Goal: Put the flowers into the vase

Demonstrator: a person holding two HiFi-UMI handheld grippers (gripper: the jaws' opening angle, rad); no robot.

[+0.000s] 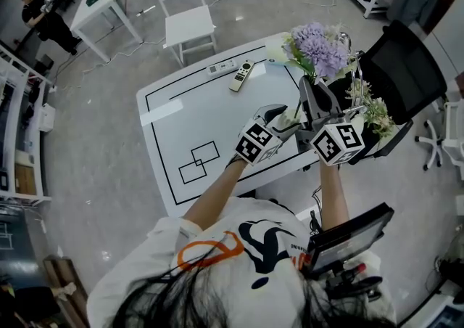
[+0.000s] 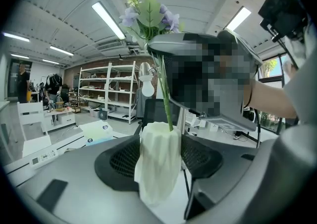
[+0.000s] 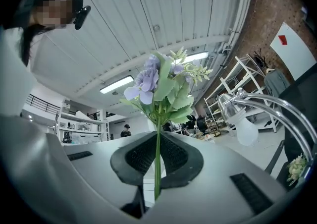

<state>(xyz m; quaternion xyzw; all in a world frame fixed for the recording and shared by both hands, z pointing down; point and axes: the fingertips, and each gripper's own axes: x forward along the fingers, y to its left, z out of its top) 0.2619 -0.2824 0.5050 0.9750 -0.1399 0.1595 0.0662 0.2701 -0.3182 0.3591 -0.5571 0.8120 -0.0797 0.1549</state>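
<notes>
Flowers (image 3: pixel 158 86), lilac with green leaves, stand on a stem pinched in the closed right gripper (image 3: pixel 157 168) and reaching into the white faceted vase (image 2: pixel 158 163), which the wide-set left gripper (image 1: pixel 284 122) clasps at the right edge of the black-lined surface (image 1: pixel 196 101), open room stretching leftward.

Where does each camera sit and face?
Head view: on the person's head, facing steeply down at the table; hair, shirt, forearms.
Left gripper view: on left hand-held gripper, along jaws clasping the vase; forearm at right.
Right gripper view: on right hand-held gripper, facing upward, jaws shut on the stem; shoulder at left.
Shared: flowers.
</notes>
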